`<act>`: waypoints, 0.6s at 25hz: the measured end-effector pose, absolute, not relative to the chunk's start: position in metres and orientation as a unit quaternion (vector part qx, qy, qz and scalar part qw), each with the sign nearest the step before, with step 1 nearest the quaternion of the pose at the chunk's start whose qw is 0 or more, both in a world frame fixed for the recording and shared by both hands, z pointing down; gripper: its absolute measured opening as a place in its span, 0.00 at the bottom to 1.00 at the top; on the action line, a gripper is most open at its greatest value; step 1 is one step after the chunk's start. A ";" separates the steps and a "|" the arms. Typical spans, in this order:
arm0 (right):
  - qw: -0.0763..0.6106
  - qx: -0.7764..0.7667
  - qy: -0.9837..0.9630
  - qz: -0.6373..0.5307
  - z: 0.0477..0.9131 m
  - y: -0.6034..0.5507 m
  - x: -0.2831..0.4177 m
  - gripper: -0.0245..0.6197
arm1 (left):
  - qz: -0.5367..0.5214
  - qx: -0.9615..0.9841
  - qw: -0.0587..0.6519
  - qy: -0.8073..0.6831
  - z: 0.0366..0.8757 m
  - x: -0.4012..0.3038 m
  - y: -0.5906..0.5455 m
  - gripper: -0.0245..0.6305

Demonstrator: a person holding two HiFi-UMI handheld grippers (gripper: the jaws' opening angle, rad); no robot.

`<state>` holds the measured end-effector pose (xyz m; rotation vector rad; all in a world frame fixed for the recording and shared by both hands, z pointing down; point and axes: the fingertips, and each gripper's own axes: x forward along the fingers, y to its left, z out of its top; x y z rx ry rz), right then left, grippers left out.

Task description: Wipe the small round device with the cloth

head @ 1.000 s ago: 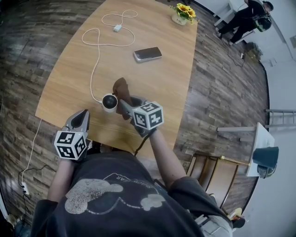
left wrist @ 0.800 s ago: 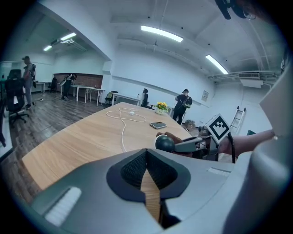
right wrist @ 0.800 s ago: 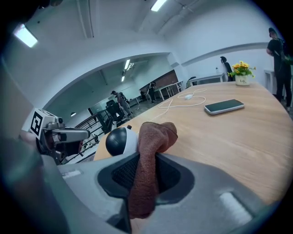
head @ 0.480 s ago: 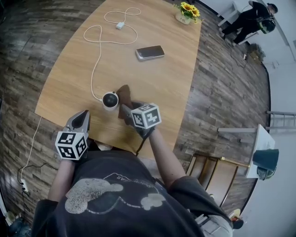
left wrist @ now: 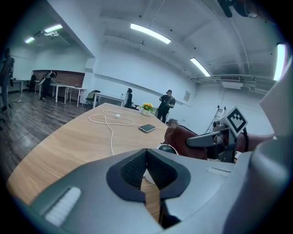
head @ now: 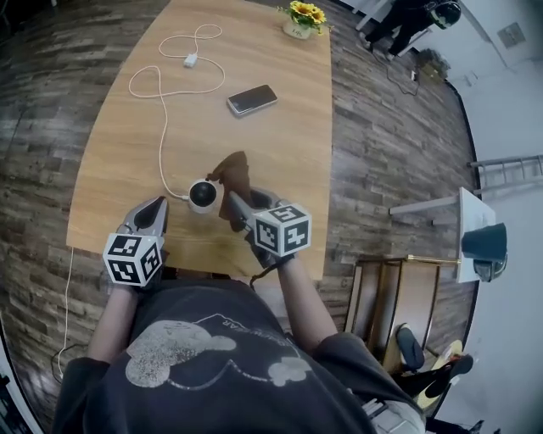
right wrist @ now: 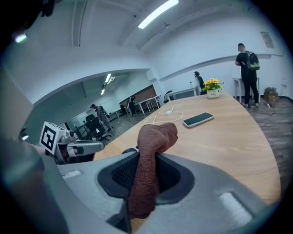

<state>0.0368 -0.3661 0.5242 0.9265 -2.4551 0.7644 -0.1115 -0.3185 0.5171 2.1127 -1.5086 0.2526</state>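
The small round device [head: 202, 195], white with a dark top, sits on the wooden table [head: 280, 144] near its front edge, a white cable running from it. My right gripper [head: 235, 205] is shut on a brown cloth [head: 233, 174], which stands up just right of the device and touches its side. In the right gripper view the cloth [right wrist: 150, 160] hangs between the jaws of the right gripper [right wrist: 146, 171]. My left gripper [head: 149, 217] sits left of the device, shut and empty. In the left gripper view, beyond the left gripper [left wrist: 147, 165], the device [left wrist: 167, 148] shows beside the cloth [left wrist: 181, 139].
A dark phone [head: 252, 100] lies mid-table. The white cable [head: 170, 80] loops to a small plug [head: 190, 60] at the far left. A pot of yellow flowers [head: 301, 21] stands at the far end. A person [head: 411, 15] stands beyond the table. A wooden chair [head: 394, 297] is at the right.
The head view has shifted and tilted. The right gripper with the cloth stays against the device's right side, moved only slightly. The left gripper has kept its place.
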 end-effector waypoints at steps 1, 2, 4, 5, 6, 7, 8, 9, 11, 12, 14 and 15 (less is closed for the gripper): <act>0.189 0.338 -0.881 0.272 0.513 -0.364 0.033 0.17 | 0.095 0.786 0.264 -0.551 0.518 -0.113 -0.319 0.07; 0.176 0.342 -0.882 0.271 0.504 -0.361 0.027 0.17 | 0.098 0.791 0.264 -0.544 0.518 -0.115 -0.320 0.07; 0.159 0.343 -0.885 0.270 0.490 -0.354 0.011 0.17 | 0.100 0.799 0.263 -0.532 0.519 -0.119 -0.321 0.07; 0.157 0.342 -0.886 0.271 0.488 -0.350 0.003 0.17 | 0.100 0.802 0.264 -0.526 0.519 -0.121 -0.322 0.07; 0.159 0.340 -0.886 0.272 0.488 -0.346 -0.006 0.17 | 0.100 0.805 0.265 -0.521 0.520 -0.122 -0.322 0.07; 0.164 0.340 -0.885 0.273 0.492 -0.342 -0.014 0.17 | 0.100 0.808 0.266 -0.516 0.521 -0.124 -0.322 0.07; 0.172 0.340 -0.883 0.275 0.498 -0.337 -0.023 0.17 | 0.101 0.810 0.267 -0.512 0.522 -0.126 -0.321 0.07; 0.179 0.341 -0.880 0.278 0.503 -0.334 -0.030 0.17 | 0.102 0.812 0.269 -0.507 0.524 -0.129 -0.319 0.07; 0.183 0.346 -0.873 0.290 0.513 -0.328 -0.043 0.17 | 0.105 0.815 0.272 -0.500 0.528 -0.135 -0.316 0.07; 0.182 0.349 -0.869 0.298 0.517 -0.326 -0.049 0.17 | 0.106 0.816 0.274 -0.497 0.530 -0.139 -0.314 0.07; 0.183 0.356 -0.861 0.313 0.525 -0.322 -0.058 0.17 | 0.106 0.818 0.275 -0.493 0.531 -0.146 -0.312 0.07; 0.187 0.361 -0.857 0.318 0.530 -0.321 -0.061 0.17 | 0.107 0.819 0.277 -0.491 0.532 -0.150 -0.311 0.07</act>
